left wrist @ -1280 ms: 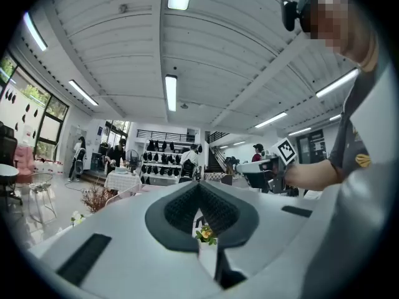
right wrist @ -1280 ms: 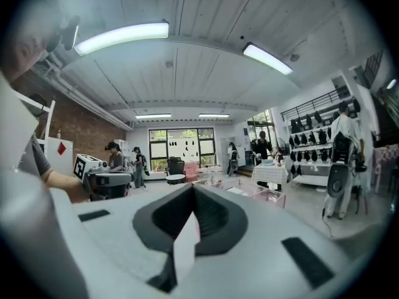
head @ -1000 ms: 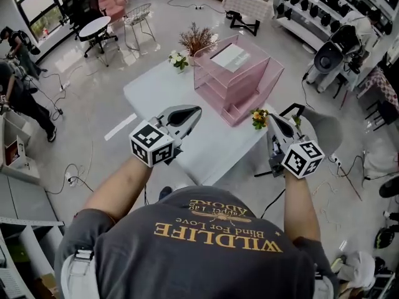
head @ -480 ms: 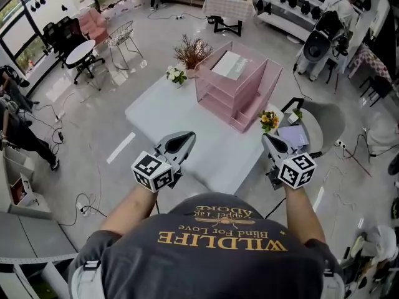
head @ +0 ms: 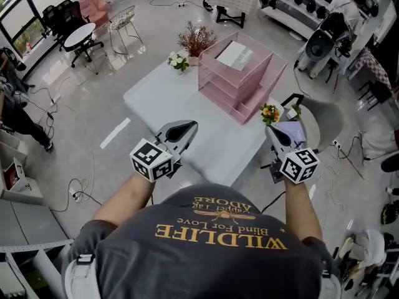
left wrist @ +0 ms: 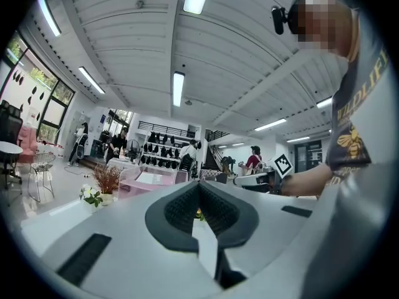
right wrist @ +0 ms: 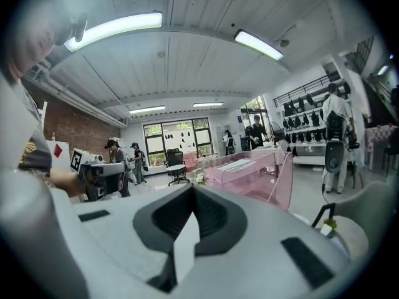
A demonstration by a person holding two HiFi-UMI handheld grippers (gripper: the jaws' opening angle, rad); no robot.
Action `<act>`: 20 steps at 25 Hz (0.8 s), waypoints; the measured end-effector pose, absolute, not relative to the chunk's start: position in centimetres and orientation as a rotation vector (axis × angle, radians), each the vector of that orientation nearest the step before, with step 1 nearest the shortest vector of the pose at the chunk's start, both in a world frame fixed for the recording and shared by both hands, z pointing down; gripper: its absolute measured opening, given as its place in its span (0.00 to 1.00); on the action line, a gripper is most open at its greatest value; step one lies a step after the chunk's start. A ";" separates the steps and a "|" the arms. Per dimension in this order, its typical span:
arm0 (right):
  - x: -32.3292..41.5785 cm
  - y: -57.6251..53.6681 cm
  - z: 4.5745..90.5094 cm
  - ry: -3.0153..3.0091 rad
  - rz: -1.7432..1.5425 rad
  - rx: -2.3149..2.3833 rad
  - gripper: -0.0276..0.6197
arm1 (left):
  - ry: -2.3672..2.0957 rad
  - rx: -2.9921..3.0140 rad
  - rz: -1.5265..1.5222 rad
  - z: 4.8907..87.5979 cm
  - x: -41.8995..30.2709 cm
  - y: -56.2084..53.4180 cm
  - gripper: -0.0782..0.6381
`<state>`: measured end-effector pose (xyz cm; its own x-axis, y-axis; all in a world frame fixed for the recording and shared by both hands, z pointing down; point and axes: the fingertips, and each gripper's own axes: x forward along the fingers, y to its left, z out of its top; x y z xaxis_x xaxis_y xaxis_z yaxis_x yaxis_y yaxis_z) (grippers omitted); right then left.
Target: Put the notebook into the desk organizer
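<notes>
The pink mesh desk organizer point(head: 244, 83) stands at the far right of the white table point(head: 162, 95). A pale notebook point(head: 234, 55) lies flat on its top tier. Both grippers hang over the table's near edge, well short of the organizer. My left gripper point(head: 192, 125) is shut and holds nothing. My right gripper point(head: 270, 129), off the table's right corner, is shut and holds nothing too. In the left gripper view the organizer point(left wrist: 149, 180) shows far beyond the closed left gripper point(left wrist: 199, 184). The right gripper view has the organizer point(right wrist: 252, 167) past the closed right gripper point(right wrist: 193, 190).
White flowers point(head: 177, 60) and a dried plant point(head: 196, 39) stand at the table's far edge, yellow flowers point(head: 269, 113) at its right corner. A grey chair point(head: 321, 123) sits right of the table. A round table with chairs point(head: 81, 35) and cables are on the floor to the left.
Both grippers have dropped slightly toward my body and stayed shut. The camera's view has shifted a little; the notebook and organizer have not moved.
</notes>
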<state>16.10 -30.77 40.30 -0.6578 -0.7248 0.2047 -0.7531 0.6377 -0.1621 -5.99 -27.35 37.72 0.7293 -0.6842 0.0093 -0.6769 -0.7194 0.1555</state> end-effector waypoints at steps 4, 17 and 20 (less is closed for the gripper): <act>16.3 -30.7 40.3 -2.723 0.335 1.232 0.04 | -1.113 2.778 -0.073 37.7 -6.0 -27.0 0.11; 16.2 -30.6 39.7 -2.721 0.297 1.228 0.04 | -1.115 2.777 -0.082 37.6 -5.9 -26.6 0.11; 16.3 -30.5 39.5 -2.719 0.289 1.231 0.04 | -1.116 2.778 -0.085 37.4 -6.0 -26.6 0.11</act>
<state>16.30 -30.52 39.53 -0.6546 -0.7267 0.2080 -0.7542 0.6464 -0.1153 -5.99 -26.59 37.44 0.7219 -0.6920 0.0019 -0.6836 -0.7128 0.1569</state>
